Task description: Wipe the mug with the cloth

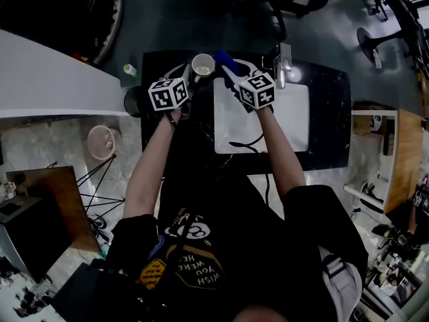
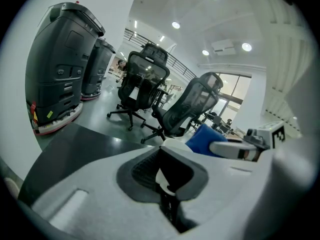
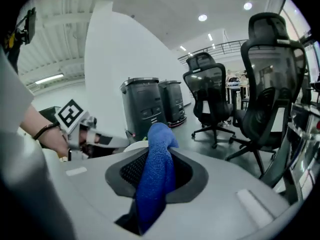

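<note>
Blue cloth (image 3: 156, 169): 1; white mug (image 1: 203, 65): 1

The right gripper (image 3: 156, 156) has its jaws closed on a blue cloth (image 3: 157, 176), which stands bunched between them and rises above their tips. Just behind the cloth shows the white curved edge of a mug (image 3: 134, 145). At left, a hand (image 3: 52, 136) holds the left gripper (image 3: 112, 141), which reaches toward the mug. Two dark grey machines (image 3: 150, 104) and black office chairs (image 3: 210, 96) stand beyond on the floor.
</note>
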`<action>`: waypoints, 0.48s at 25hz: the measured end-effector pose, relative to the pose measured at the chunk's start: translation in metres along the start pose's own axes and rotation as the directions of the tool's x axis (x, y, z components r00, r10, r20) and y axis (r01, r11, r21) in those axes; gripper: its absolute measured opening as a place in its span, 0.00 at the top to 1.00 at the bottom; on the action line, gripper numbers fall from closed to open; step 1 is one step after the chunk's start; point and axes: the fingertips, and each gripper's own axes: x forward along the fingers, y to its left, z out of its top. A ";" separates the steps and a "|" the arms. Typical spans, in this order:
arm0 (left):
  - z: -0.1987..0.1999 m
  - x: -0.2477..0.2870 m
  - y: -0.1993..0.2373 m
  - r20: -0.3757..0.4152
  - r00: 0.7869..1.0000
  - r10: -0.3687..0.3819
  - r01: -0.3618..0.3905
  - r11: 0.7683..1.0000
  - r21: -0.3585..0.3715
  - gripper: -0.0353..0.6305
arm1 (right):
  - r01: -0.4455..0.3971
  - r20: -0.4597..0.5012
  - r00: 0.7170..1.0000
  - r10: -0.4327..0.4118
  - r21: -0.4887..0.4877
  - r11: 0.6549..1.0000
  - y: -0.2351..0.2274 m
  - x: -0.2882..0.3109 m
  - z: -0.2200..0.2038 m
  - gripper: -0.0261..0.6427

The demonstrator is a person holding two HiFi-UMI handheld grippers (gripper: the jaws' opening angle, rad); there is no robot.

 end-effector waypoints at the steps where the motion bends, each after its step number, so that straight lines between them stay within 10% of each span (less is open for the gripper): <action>1: -0.001 -0.001 -0.001 -0.003 1.000 -0.002 0.002 1.000 0.000 0.94 | 0.021 -0.002 1.000 -0.021 -0.001 1.000 -0.006 0.004 0.005 0.84; 12: -0.017 -0.004 -0.008 -0.021 1.000 -0.018 0.018 1.000 -0.017 0.94 | -0.232 -0.269 0.943 0.194 -0.118 0.965 0.085 0.000 -0.080 0.84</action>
